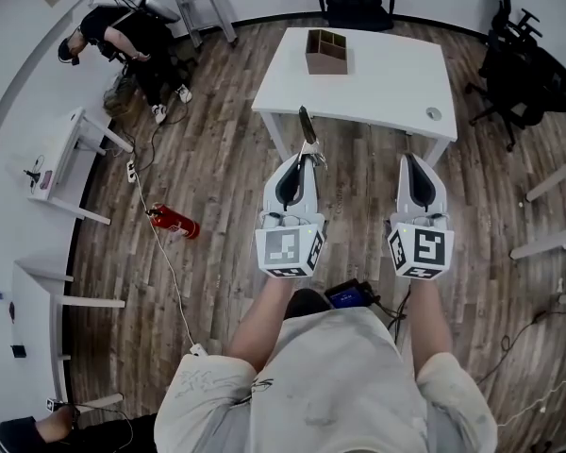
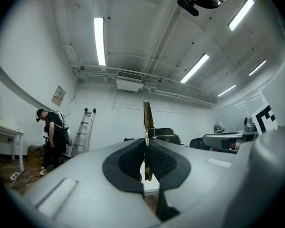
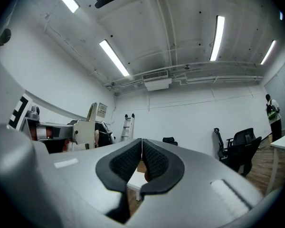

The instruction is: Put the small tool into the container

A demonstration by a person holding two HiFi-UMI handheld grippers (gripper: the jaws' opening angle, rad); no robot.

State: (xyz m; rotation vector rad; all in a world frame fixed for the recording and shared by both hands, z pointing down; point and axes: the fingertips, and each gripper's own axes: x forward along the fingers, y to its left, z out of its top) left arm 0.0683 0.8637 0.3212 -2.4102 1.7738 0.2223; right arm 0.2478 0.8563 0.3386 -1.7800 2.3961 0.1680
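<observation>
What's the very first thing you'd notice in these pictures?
In the middle, the left claw pinches a thin, flat brass-coloured tool that pokes out toward the white table. On the far end of that table sits a brown wooden box with compartments. At the left, a red fire extinguisher lies on the wooden floor.

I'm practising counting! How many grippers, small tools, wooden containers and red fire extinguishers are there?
grippers: 2 (left gripper, right gripper)
small tool: 1
wooden container: 1
red fire extinguisher: 1
total: 5
</observation>
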